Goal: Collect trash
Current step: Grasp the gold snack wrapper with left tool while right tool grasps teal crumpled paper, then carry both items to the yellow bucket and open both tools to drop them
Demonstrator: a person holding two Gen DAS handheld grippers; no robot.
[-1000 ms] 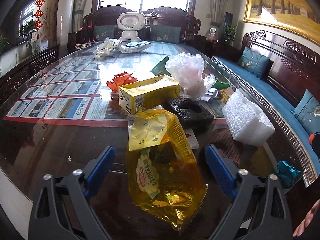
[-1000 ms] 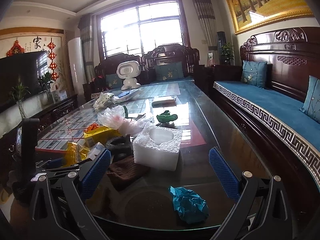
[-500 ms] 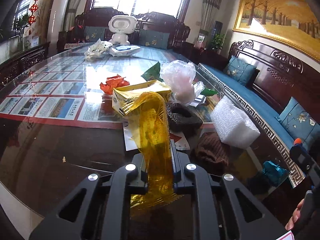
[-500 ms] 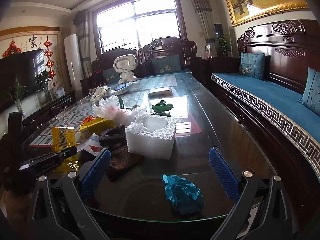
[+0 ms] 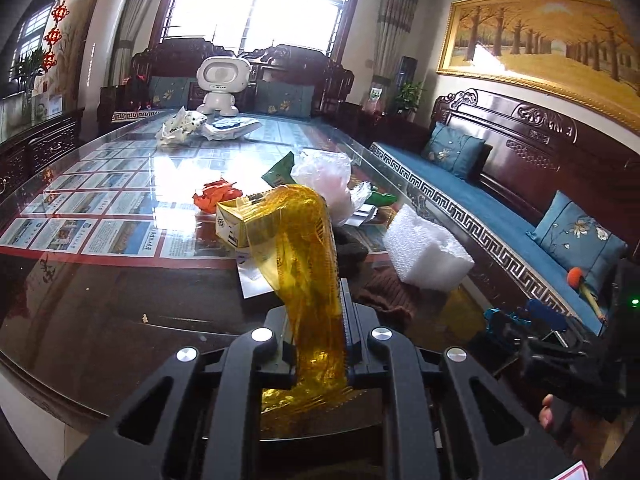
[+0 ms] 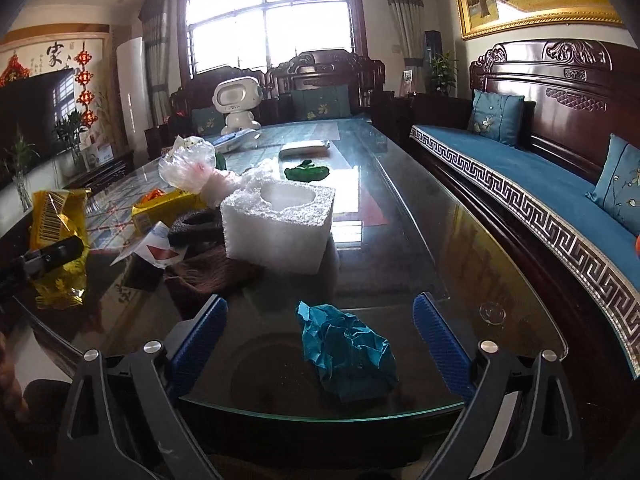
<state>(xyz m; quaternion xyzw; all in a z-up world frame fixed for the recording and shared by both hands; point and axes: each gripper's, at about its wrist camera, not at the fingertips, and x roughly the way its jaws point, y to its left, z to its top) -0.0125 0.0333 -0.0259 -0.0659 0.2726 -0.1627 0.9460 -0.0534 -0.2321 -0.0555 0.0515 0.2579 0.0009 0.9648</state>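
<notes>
My left gripper (image 5: 316, 320) is shut on a yellow plastic snack wrapper (image 5: 304, 248) and holds it lifted above the glass table; the wrapper also shows at the left of the right wrist view (image 6: 60, 240). My right gripper (image 6: 320, 328) is open, its blue pads on either side of a crumpled teal paper ball (image 6: 348, 352) on the near table edge. More trash lies behind: a yellow carton (image 5: 232, 220), a clear plastic bag (image 5: 324, 180), a white foam block (image 6: 276, 228), orange scraps (image 5: 214, 196).
A dark foam ring (image 6: 196, 228), a brown cloth (image 6: 212, 272) and a green wrapper (image 6: 306, 172) lie mid-table. A white robot toy (image 5: 222, 84) and crumpled paper (image 5: 180, 128) are at the far end. A blue-cushioned wooden bench (image 6: 540, 184) runs along the right.
My left gripper closed on the yellow wrapper and lifted it off the table. My right gripper moved forward over the teal paper ball and stayed open.
</notes>
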